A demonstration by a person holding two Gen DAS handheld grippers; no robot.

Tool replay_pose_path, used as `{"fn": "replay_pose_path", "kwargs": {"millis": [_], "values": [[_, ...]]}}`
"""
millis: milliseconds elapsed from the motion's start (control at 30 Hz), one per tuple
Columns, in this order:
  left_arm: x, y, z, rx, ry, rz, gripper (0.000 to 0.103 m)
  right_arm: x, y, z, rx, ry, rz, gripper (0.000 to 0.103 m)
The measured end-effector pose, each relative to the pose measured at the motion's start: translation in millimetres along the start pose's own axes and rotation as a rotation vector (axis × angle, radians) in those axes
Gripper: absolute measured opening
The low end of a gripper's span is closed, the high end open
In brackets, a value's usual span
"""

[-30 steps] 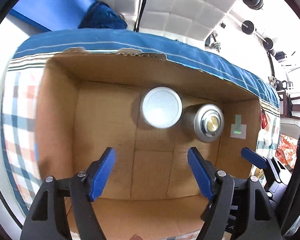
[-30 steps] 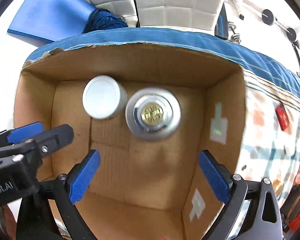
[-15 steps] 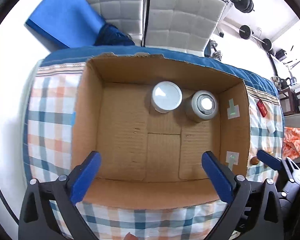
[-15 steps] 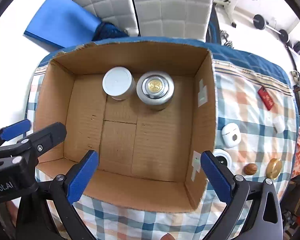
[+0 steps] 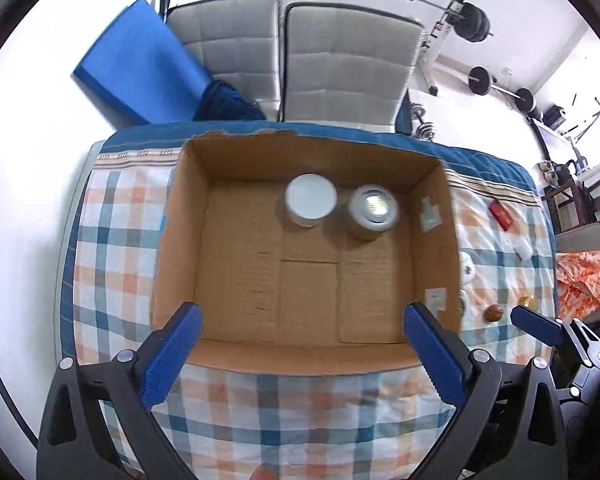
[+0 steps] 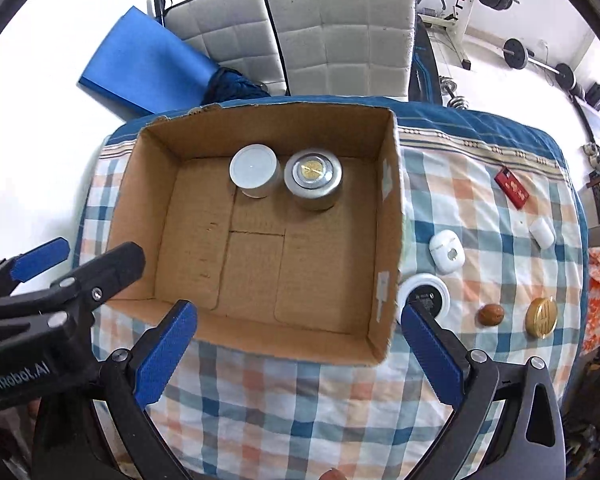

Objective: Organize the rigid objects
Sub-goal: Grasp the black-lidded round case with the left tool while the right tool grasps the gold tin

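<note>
Two round tins are sitting inside the cardboard box (image 6: 260, 240), side by side and touching, against its far wall: a white-lidded tin (image 6: 255, 170) on the left, a silver tin with gold centre (image 6: 313, 174) on the right. Both are lying well beyond the fingertips of each gripper, nothing between any jaws. Left gripper (image 5: 302, 354) is hovering over the box's near edge, jaws spread wide, empty. Right gripper (image 6: 300, 356) is doing the same over the near right corner, jaws wide, empty.

Box is plain corrugated brown, flaps torn off along the far rim, tape patches on the right wall. It is resting on a checked cloth (image 6: 300, 408), orange, blue and white, soft weave. Right of the box on the cloth, loose items are lying apart: white glossy earbud case (image 6: 447, 251), round white-rimmed black disc (image 6: 427, 298) just beside the box, brown nut-shaped piece (image 6: 491, 314), gold metal disc (image 6: 541, 317), small white block (image 6: 541, 233), flat red card (image 6: 511, 187).
</note>
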State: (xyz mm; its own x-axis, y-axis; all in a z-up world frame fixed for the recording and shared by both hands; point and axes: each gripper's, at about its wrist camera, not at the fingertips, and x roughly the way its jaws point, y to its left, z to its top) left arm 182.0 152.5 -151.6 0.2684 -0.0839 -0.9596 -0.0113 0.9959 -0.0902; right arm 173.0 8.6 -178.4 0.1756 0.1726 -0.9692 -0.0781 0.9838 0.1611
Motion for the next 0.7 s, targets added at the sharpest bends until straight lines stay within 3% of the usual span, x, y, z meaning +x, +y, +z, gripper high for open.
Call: {"fn": "replay_pose_path", "kwargs": {"millis": [200, 400, 500, 600, 700], "values": [[-6.1, -78.8, -10.0, 0.081, 0.005, -0.076, 0.103, -31.2, -76.7, -20.7, 0.079, -0.011, -0.025, 0.103], [19.0, -178.8, -12.7, 0.198, 0.047, -0.120, 0.103, -47.8, -189.0, -44.2, 0.208, 0.007, -0.135, 0.103], [47.5, -218.0, -16.0, 0.222, 0.074, -0.100, 0.103, -38.3, -247.1, -55.6, 0.283, 0.035, -0.187, 0.103], [82.7, -252.5, -22.0, 0.258, 0.107, -0.047, 0.103, -20.3, -301.3, -66.9, 0.366, 0.068, -0.186, 0.103], [122.6, -280.2, -29.7, 0.313, 0.155, 0.041, 0.103, 1.0, -340.2, -75.8, 0.412, 0.088, -0.196, 0.103]]}}
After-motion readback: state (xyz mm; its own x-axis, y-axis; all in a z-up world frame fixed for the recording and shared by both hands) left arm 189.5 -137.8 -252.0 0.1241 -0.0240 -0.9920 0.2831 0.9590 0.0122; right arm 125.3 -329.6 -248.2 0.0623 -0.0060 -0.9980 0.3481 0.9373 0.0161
